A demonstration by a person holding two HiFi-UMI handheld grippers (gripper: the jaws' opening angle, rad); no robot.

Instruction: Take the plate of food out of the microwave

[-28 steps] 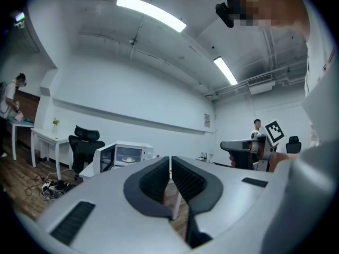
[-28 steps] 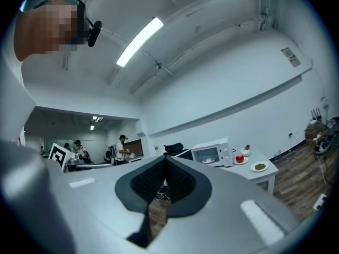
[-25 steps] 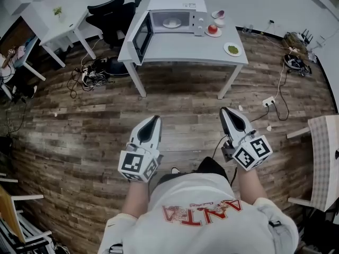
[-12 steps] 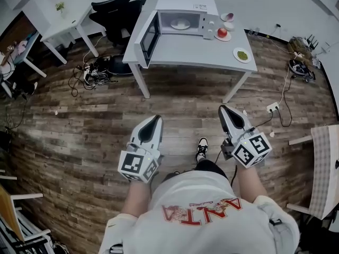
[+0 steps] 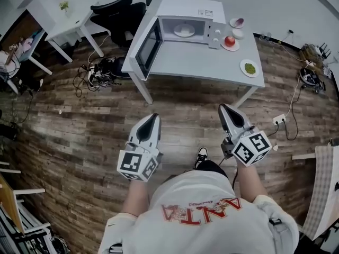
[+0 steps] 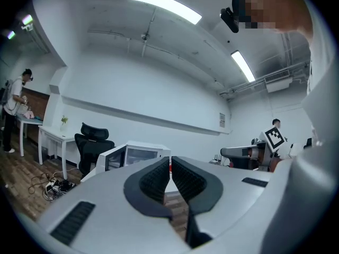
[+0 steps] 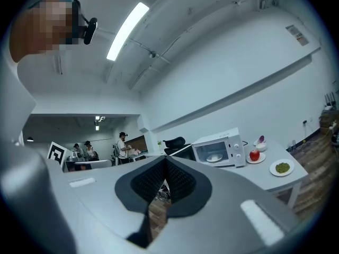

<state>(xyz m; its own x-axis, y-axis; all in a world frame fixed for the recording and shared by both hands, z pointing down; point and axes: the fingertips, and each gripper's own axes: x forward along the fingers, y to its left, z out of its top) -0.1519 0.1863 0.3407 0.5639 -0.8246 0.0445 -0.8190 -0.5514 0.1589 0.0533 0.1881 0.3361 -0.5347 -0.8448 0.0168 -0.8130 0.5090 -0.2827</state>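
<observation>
A white microwave [image 5: 185,23] stands on a grey table [image 5: 201,60] far ahead, its door [image 5: 147,42] swung open to the left. Inside it lies a white plate of food [image 5: 184,31], which also shows in the right gripper view [image 7: 214,157]. My left gripper [image 5: 154,117] and right gripper [image 5: 224,108] are held low over the wooden floor, well short of the table. Both are shut and hold nothing. In the left gripper view, the microwave [image 6: 139,156] sits just beyond the left gripper [image 6: 170,164].
Right of the microwave on the table are a red apple on a saucer [image 5: 230,41], two small bowls [image 5: 237,23] and a plate of green food [image 5: 249,67]. A black office chair [image 5: 114,12], a white desk [image 5: 58,28] and floor cables [image 5: 95,70] lie to the left.
The table and microwave have come nearer and sit lower in the head view as the person walks forward. Both grippers keep the same pose and stay shut.
</observation>
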